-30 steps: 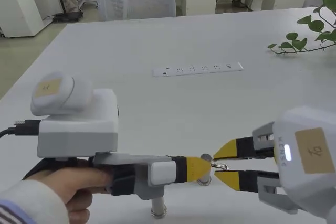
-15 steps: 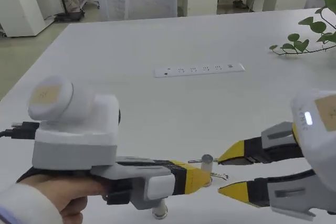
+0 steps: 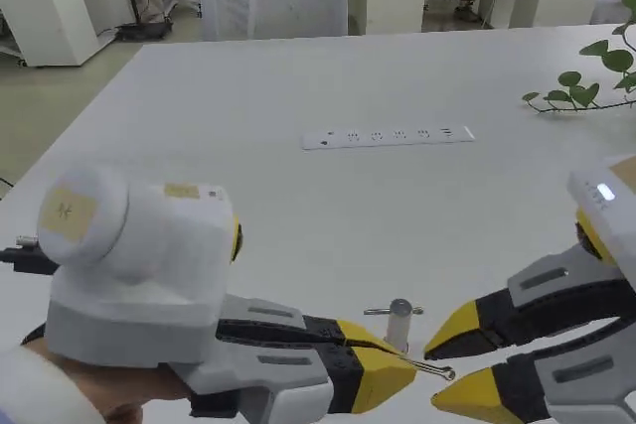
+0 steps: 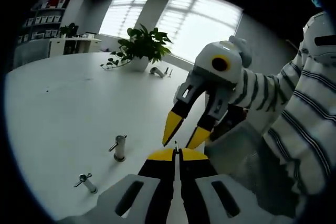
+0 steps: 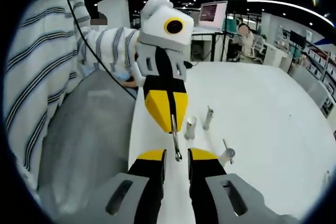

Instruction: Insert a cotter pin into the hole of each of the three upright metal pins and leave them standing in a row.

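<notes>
My left gripper is clamped tight on a cotter pin, and its thin wire sticks out past the yellow tips toward my right gripper. The right jaws stand wide apart, one tip on each side of the wire's looped end, without touching it. Just behind both grippers, on the white table, an upright pin stands with another wire lying crosswise through its top. The bulky body of my left gripper hides the near part of the table in the head view. In the right gripper view, three posts stand near one another beyond the tips. A first pin is just past the left gripper's nose, with no wire that I can make out. A second pin beside it and a third pin nearer me each have a wire poking from the top. Farther off lie a power strip and a leafy plant.
</notes>
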A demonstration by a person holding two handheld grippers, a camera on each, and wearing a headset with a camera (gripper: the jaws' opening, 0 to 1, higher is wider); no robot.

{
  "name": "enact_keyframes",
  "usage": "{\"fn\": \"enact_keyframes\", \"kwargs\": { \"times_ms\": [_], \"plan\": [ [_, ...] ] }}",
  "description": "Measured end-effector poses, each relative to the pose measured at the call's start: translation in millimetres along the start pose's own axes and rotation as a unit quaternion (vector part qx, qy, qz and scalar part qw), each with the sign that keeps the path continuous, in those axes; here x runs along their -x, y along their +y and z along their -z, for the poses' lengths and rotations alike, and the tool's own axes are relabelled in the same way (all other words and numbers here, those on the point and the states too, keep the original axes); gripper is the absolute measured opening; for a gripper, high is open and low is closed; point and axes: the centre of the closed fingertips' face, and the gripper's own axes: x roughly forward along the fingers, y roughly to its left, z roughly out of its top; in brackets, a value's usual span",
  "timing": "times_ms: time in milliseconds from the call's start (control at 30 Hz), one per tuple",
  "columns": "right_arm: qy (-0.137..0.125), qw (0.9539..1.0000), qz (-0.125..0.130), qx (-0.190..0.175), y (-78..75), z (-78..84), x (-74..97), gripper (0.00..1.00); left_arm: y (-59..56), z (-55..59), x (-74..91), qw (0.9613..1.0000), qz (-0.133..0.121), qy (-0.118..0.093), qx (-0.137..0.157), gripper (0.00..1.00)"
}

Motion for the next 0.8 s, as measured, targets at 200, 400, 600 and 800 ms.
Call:
{"fn": "enact_keyframes", "kwargs": {
  "times_ms": [200, 400, 600, 800],
  "plan": [
    [0.004, 0.9997, -0.020, -0.011, 2.4, 0.9, -3.2, 0.13, -1.1, 1.1, 0.9, 0.9992, 0.003, 0.001, -0.040, 0.00],
    [0.006, 0.9994, -0.032, -0.011, 4.6, 2.8, -4.3, 0.09, -1.0, 1.0, 0.6, 0.9985, 0.004, 0.001, -0.055, 0.00],
    [0.003, 0.9987, -0.045, -0.022, 7.9, 3.5, -3.7, 0.06, -2.7, 2.5, -1.1, 0.9976, 0.009, 0.000, -0.069, 0.00],
    [0.006, 0.9984, -0.051, -0.026, 9.5, 4.9, -2.5, 0.06, -4.1, 4.9, -1.9, 0.9960, 0.014, 0.003, -0.088, 0.00]
  ]
}}
